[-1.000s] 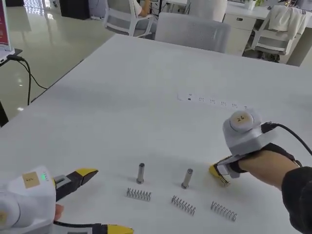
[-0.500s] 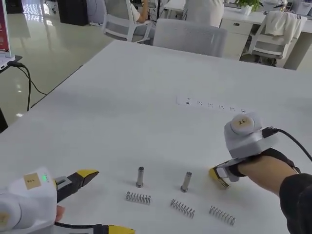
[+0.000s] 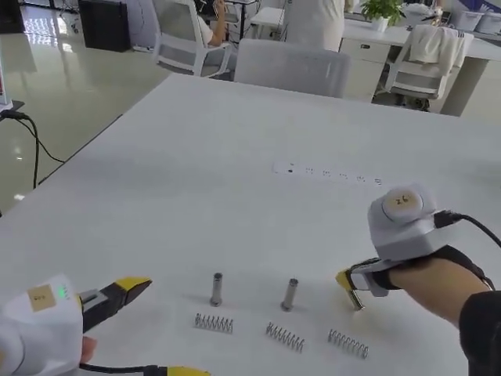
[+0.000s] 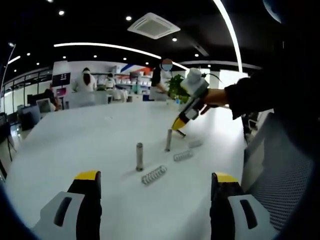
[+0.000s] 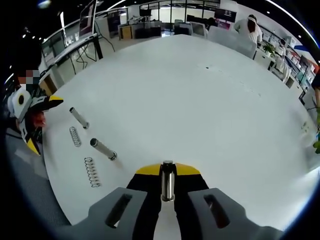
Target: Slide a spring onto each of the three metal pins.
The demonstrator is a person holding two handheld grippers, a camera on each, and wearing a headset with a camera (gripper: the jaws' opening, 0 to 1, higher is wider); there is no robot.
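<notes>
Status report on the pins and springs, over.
Left claw open, hovering. Right claw shut on one pin. Two pins upright, three springs loose beside them, none fitted. Nothing blocking.

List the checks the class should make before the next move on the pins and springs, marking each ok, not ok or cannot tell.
1. Right claw shut on the third pin: ok.
2. Left claw open and holding nothing: ok.
3. Left pin and middle pin upright on the table: ok.
4. Left spring, middle spring and right spring lying loose, one before each pin: ok.
5. A spring on any pin: not ok, none is.
6. Third pin's foot touching the table: cannot tell.
</notes>
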